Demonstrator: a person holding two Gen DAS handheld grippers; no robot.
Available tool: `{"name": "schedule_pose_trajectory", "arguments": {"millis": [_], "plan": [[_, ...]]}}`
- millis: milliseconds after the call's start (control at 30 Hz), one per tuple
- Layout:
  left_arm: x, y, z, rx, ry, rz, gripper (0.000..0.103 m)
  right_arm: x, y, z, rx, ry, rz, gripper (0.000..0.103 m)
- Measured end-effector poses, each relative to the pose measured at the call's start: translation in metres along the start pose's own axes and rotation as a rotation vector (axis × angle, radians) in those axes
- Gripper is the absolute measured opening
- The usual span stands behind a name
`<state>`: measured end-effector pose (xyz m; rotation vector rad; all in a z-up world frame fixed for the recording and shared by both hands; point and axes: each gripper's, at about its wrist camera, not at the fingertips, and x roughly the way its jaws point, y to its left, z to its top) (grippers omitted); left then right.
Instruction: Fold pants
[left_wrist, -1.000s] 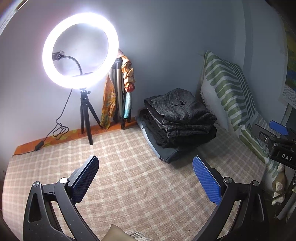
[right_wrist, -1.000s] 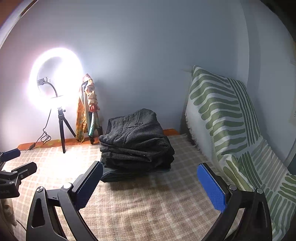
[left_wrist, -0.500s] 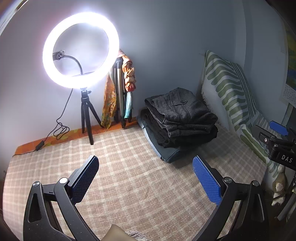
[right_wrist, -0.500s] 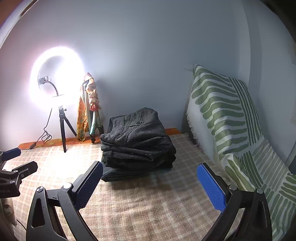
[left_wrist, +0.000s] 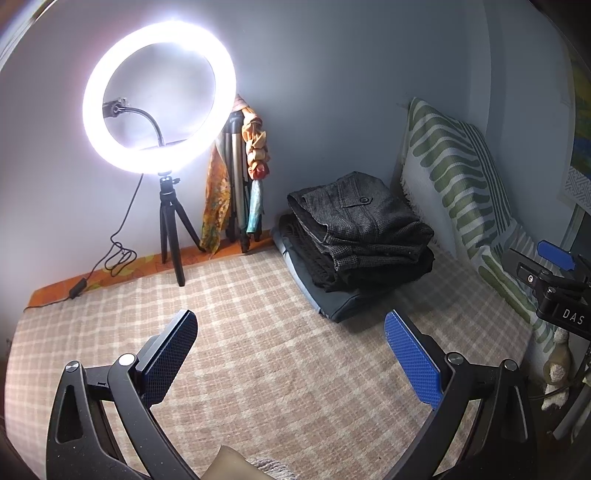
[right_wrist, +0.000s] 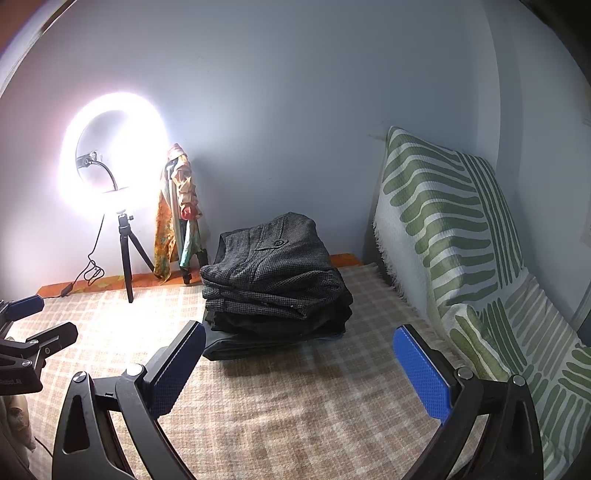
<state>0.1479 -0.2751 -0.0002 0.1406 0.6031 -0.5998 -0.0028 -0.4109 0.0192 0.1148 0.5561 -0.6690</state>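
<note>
A stack of folded dark pants (left_wrist: 360, 232) lies at the back of the checked bed cover, near the wall; it also shows in the right wrist view (right_wrist: 275, 275). The top pair is grey houndstooth with a buttoned pocket. My left gripper (left_wrist: 291, 356) is open and empty, held above the cover well in front of the stack. My right gripper (right_wrist: 299, 367) is open and empty, just in front of the stack. The right gripper shows at the right edge of the left wrist view (left_wrist: 554, 273), and the left gripper at the left edge of the right wrist view (right_wrist: 26, 332).
A lit ring light on a tripod (left_wrist: 159, 99) stands at the back left, with its cable (left_wrist: 114, 254) trailing on the cover. A second tripod with scarves (left_wrist: 240, 184) leans on the wall. A green-striped cushion (right_wrist: 454, 236) lines the right side. The checked cover (left_wrist: 258, 314) spreads below both grippers.
Both grippers have drifted very slightly; the stack and everything else stay as they were. Both stay open.
</note>
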Motion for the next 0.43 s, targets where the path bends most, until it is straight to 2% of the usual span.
{"name": "schedule_pose_trajectory", "arguments": {"millis": [433], "plan": [[-0.0027, -0.0009, -0.0016, 0.012, -0.020, -0.006, 0.101, 0.0055, 0.0030, -0.0035, -0.001, 0.009, 0.015, 0.103]]}}
